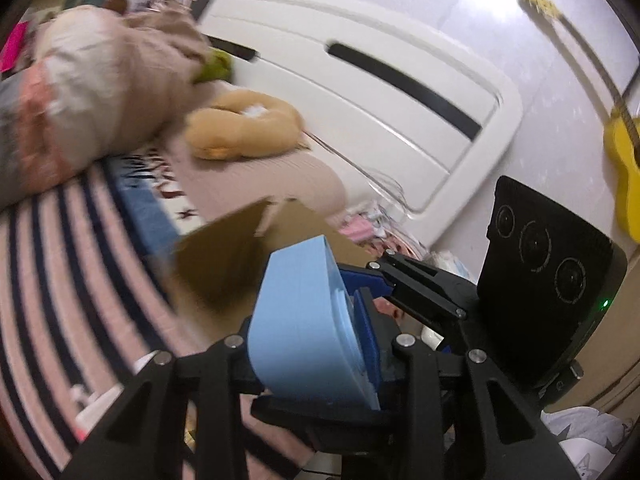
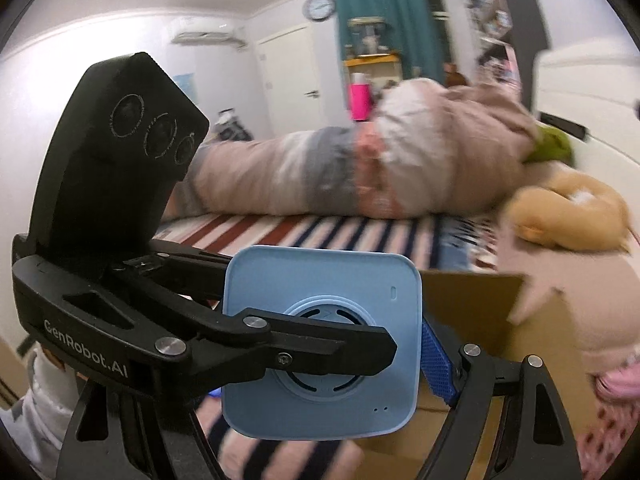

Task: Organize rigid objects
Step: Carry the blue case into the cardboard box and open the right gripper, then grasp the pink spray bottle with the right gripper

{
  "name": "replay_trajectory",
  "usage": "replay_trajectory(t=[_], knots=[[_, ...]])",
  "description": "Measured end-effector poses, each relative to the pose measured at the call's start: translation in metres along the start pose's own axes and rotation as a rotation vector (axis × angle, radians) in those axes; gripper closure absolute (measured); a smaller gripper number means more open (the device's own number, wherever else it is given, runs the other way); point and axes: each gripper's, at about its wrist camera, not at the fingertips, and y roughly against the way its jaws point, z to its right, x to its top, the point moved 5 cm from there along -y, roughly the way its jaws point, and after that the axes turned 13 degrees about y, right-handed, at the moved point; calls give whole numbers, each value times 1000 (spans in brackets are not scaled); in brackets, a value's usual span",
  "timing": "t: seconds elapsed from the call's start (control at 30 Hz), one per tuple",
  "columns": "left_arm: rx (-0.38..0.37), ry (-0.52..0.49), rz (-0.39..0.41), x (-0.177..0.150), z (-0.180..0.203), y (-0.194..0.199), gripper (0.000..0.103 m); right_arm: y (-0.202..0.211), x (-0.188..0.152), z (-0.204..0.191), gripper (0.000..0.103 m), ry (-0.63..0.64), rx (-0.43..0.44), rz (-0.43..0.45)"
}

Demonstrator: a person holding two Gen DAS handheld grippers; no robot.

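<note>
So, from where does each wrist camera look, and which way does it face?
Left wrist: sits behind the left tongs and faces over the bed toward the headboard. It shows its own tongs clamping the blue device edge-on, with the right tongs at its right.
Right wrist: sits behind the right tongs and faces across the bed toward the door. It shows the left tongs crossing the device's face, plus a white sleeve.
Shared: device, box, plush, both tongs.

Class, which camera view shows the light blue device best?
The right wrist view: the light blue device shows its whole square face with the round dial. The left wrist view shows only its edge, turned sideways.
</note>
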Motion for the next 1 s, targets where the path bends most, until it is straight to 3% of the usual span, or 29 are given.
replay_trajectory(t=[0.2, 0.4, 0.57, 0.83, 0.93, 1.0], knots=[[1, -29, -153, 14, 24, -80, 72, 14, -43, 72, 23, -117, -23, -94], [38, -10, -206, 10, 14, -108, 69, 1, -66, 86, 23, -103, 0, -196], [131, -4, -155, 15, 0, -99, 25, -4, -76, 88, 20, -72, -51, -263], [278, -33, 26, 14, -20, -21, 12, 5, -54, 66, 5, 8, -91, -214], [358, -23, 114, 10, -34, 21, 3, 11, -37, 42, 4, 83, -126, -155], [403, -8, 167, 4, -47, 48, 1, 10, -26, 19, 4, 123, -97, -137]])
